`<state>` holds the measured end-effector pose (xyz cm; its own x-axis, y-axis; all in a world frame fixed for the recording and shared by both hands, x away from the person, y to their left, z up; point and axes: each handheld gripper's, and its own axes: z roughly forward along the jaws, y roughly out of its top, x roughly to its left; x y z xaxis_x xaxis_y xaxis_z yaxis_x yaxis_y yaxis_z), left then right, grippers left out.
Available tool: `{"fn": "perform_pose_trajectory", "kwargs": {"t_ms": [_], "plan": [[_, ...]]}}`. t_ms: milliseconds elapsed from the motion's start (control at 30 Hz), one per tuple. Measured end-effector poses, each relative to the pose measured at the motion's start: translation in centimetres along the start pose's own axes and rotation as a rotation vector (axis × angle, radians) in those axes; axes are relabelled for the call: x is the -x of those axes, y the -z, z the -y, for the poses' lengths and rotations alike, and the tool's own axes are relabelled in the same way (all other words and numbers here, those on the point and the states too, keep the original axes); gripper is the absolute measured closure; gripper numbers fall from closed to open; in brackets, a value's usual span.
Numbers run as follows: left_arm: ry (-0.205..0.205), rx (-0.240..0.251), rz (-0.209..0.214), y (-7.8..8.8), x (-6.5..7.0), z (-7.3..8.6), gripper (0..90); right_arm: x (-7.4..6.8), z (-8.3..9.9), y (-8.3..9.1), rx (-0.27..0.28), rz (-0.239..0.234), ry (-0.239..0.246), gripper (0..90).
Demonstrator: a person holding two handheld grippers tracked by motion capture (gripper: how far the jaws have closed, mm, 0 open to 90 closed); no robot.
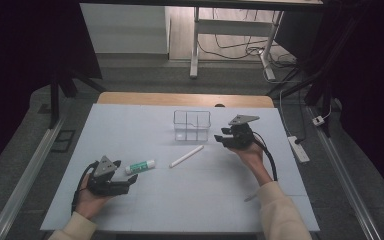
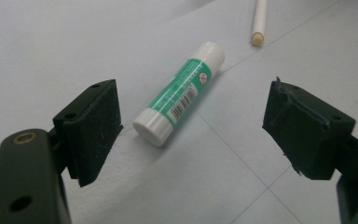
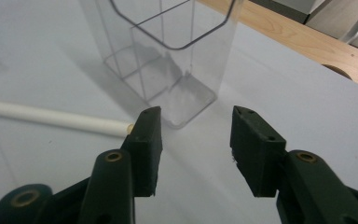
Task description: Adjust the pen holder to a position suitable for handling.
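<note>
Two grippers, high view: the left gripper (image 1: pixel 128 180) lay low on the pale blue-white table sheet (image 1: pixel 145 210), jaws wide, with the green-and-white plastic glue stick (image 1: pixel 140 166) just past its fingertips; the right gripper (image 1: pixel 221 135) hung beside the clear square-walled plastic organiser box (image 1: pixel 192 125), well apart from the stick.
Nearer hand: the left, by a long way.
Between them: a slim white cylindrical rod (image 1: pixel 186 156) lay aslant on the sheet.
Left gripper view, axis: the glue stick (image 2: pixel 179 93) lay on its side, its long axis running away from the fingers (image 2: pixel 93 128) and leaning right, its near cap close to the left-hand pad, touching neither pad.
Left gripper view, surfaces: smooth round barrel, glossy printed label, white caps; matt black rubbery pads.
Right gripper view, fingers: the pads (image 3: pixel 147 142) stood moderately apart, nothing between them.
Right gripper view, surroundings: the organiser box (image 3: pixel 168 56), thin-walled and partitioned, stood ahead; the rod (image 3: pixel 56 119) ended just beside the left-hand pad.
</note>
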<state>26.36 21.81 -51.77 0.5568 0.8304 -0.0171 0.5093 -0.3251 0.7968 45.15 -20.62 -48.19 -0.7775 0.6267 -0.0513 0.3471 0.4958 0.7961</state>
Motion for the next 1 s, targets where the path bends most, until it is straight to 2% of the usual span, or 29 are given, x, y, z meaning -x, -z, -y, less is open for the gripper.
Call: {"fn": "perform_pose_trajectory", "kwargs": {"t_ms": [233, 500, 800, 1000], "plan": [[-0.01, 0.01, 0.003, 0.0, 0.0, 0.0, 19.6, -1.1, 0.1, 1.8, 0.015, -0.021, 0.033, 46.8], [-0.027, 0.01, 0.005, -0.1, 0.0, 0.0, 19.6, -1.2, 0.6, 4.3, 0.02, -0.025, 0.065, 44.4], [-0.036, 0.011, 0.002, -0.3, 0.2, -0.2, 19.5, -1.2, 2.5, 7.4, 0.008, -0.059, 0.08, 40.8], [-0.038, 0.016, 0.003, -0.3, 0.3, -0.4, 19.5, -1.6, 3.8, 9.2, 0.0, -0.074, 0.115, 37.9]]}}
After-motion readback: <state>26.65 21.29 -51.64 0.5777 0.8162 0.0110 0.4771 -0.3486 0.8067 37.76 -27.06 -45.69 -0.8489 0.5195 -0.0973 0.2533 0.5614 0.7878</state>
